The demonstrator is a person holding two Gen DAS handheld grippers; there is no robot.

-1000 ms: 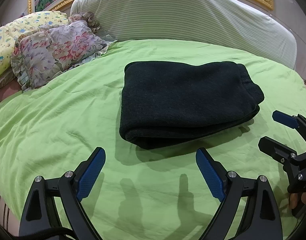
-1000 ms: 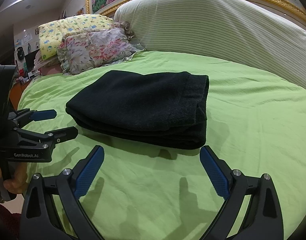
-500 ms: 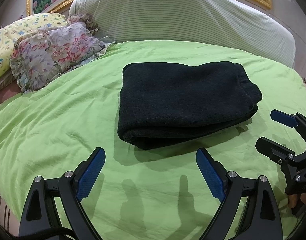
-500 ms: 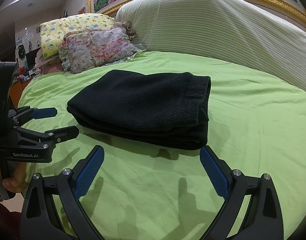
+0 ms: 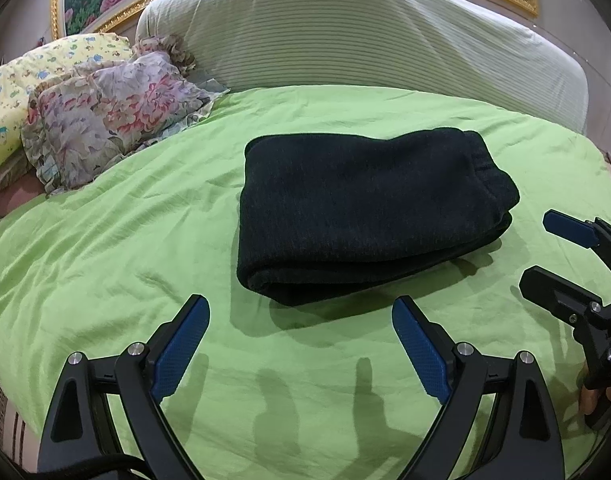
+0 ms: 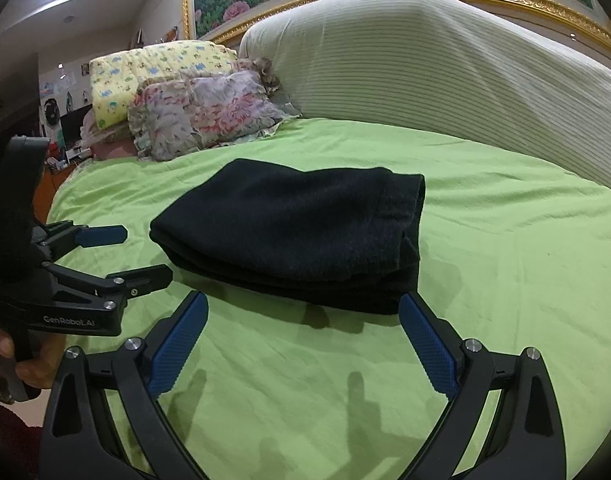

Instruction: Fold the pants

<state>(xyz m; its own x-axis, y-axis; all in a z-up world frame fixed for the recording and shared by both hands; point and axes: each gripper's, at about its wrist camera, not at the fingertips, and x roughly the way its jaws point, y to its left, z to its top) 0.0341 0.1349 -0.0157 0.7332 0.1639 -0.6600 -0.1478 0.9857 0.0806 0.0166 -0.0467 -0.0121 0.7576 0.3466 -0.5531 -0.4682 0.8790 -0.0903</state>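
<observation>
The black pants [image 5: 365, 212] lie folded into a thick rectangle on the green bedspread [image 5: 105, 248]; the right wrist view shows the pants [image 6: 293, 232] from the other side. My left gripper [image 5: 301, 320] hovers open just short of their near edge, nothing between its blue pads. My right gripper [image 6: 303, 316] is open too, close to the bundle's near right corner and not touching it. Each view catches the other tool at its side: the right gripper [image 5: 545, 248] and the left gripper [image 6: 145, 252], both with fingers spread.
A striped cream headboard cushion [image 5: 345, 32] rises behind the bed. A floral pillow [image 5: 105, 112] and a yellow pillow [image 6: 145, 76] lie at the back left. A hand [image 6: 9, 364] holds the left tool. Room clutter [image 6: 61, 128] stands past the bed's left edge.
Both grippers have pulled back and lifted very slightly; the pants sit a bit lower in the left view and higher in the right. The pants have not moved.
</observation>
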